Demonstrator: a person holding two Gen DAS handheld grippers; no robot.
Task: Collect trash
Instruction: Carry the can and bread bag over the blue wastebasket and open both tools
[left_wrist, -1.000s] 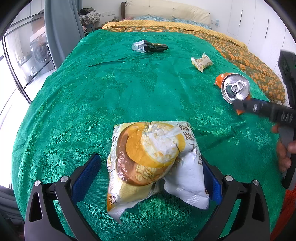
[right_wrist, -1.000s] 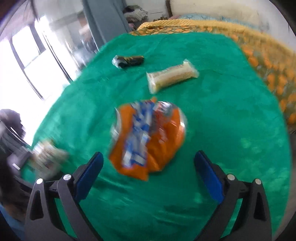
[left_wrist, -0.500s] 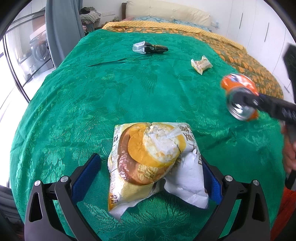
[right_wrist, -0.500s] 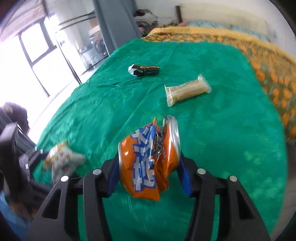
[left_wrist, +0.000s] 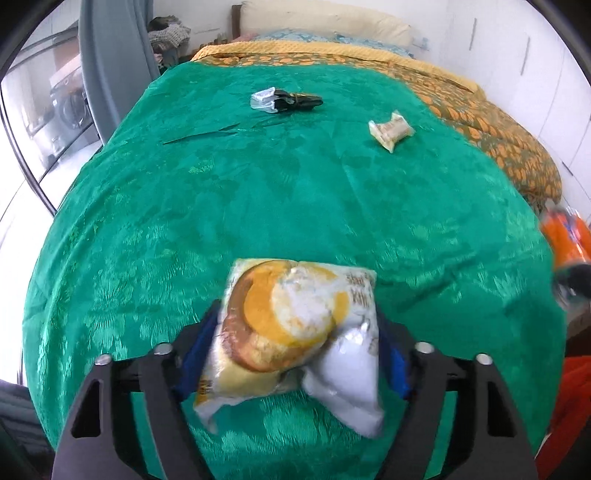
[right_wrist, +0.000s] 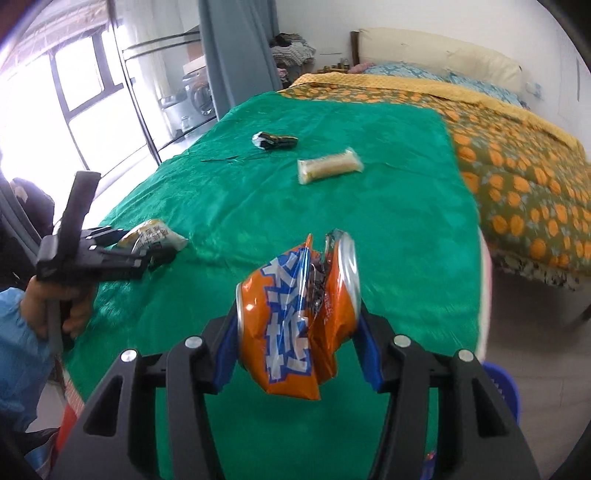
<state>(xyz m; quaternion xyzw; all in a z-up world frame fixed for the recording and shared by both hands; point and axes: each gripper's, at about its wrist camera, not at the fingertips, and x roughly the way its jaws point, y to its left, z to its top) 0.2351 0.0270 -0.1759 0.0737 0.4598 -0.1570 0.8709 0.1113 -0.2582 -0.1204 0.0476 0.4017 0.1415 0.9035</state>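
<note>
Near the bed's (left_wrist: 295, 192) foot edge, with open green cover stretching toward two far wrappers, the left gripper (left_wrist: 295, 354) clamps a snack bag (left_wrist: 295, 332) while the right gripper (right_wrist: 297, 332) grips a crushed can (right_wrist: 295, 314) at the side edge.

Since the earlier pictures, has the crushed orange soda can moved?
Yes. The crushed orange soda can has been lifted off the green bedspread toward the camera, away from the pale wrapped snack bar, clamped in the right gripper.
</note>
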